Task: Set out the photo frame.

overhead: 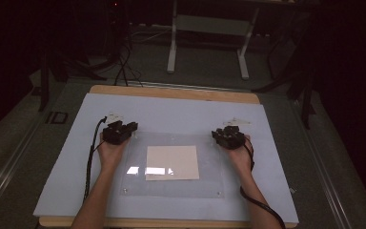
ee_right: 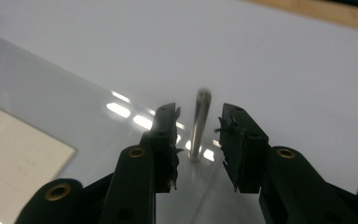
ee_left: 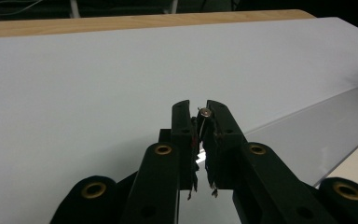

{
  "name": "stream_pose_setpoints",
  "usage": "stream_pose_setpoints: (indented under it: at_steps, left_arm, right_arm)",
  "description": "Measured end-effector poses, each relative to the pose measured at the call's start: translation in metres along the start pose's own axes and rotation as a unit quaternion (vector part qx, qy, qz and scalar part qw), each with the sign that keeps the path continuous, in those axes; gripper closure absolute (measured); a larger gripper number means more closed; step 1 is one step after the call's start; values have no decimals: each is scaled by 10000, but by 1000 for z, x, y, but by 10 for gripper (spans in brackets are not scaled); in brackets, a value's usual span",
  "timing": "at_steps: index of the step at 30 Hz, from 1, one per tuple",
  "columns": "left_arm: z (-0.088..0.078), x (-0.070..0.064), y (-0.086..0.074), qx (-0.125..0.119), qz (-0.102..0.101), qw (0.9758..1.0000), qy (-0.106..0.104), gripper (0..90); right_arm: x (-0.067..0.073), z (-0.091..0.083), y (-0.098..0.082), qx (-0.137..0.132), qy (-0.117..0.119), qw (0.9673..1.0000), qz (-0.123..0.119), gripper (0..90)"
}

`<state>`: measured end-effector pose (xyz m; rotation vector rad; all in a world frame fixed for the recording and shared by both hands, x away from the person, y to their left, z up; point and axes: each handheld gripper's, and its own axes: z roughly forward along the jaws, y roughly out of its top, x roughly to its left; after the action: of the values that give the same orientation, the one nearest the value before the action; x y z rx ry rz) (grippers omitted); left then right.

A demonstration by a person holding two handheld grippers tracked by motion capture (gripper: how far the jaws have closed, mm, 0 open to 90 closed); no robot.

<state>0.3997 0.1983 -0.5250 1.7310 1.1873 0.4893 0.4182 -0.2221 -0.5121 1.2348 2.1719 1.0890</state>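
Upright metal pin [ee_right: 199,126] on clear sheet [overhead: 209,157]

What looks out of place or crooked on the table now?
Nothing stands out. The clear sheet lies flat and square on the white board, the beige paper straight under it. The left tongs pinch one corner pin; the right tongs straddle another upright pin.

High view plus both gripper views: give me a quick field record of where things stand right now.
surface: pale sheet on a wooden table
clear plate: flat on the sheet
paper: cream square at the plate's middle
left hand-held gripper: jaws closed on a thin metal pin at the plate's far left corner
right hand-held gripper: jaws open either side of an upright pin, not touching
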Motion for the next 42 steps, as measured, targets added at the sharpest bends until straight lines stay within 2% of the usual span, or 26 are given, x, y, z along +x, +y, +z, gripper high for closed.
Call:
stream_pose_setpoints:
  at_steps: [2, 5, 6, 9, 11, 17, 23, 30, 34, 38, 42]
  left_arm:
    - [0, 0, 0, 3, 3, 10000, 1, 825]
    - [0, 0, 0, -3, 7, 10000, -8, 825]
    - [0, 0, 0, -2, 7, 10000, -10, 824]
    - [0, 0, 0, 11, 37, 10000, -1, 824]
    - [-1, -2, 0, 36, 138, 9999, 49, 826]
    - [-1, -4, 0, 35, 254, 9996, 128, 830]
    - [-1, -5, -1, 13, 362, 9992, 176, 836]
    - [-1, -6, -3, -52, 384, 9990, 214, 834]
    - [0, -5, -4, -82, 321, 9993, 198, 841]
    - [1, 2, -3, -78, -39, 10000, -37, 830]
    - [3, 6, -2, -48, -197, 9996, -191, 820]
  right_arm:
    - [0, -1, 2, -51, 3, 10000, 8, 680]
    - [-2, -1, 6, -144, -36, 9999, 57, 822]
    - [-3, 1, 6, -146, 93, 9998, 75, 843]
    - [-3, 2, 4, -222, 108, 9996, 160, 842]
    - [-5, 1, 2, -288, 187, 9991, 247, 840]
    - [-4, 1, 1, -296, 173, 9992, 219, 846]
    - [-6, 1, -1, -343, 227, 9987, 311, 843]
    - [-7, 1, -1, -347, 289, 9983, 356, 842]
    - [-10, 2, -1, -337, 381, 9978, 431, 838]
    - [-12, 2, 0, -312, 454, 9970, 543, 835]
    - [-15, 3, 1, -251, 568, 9963, 600, 832]
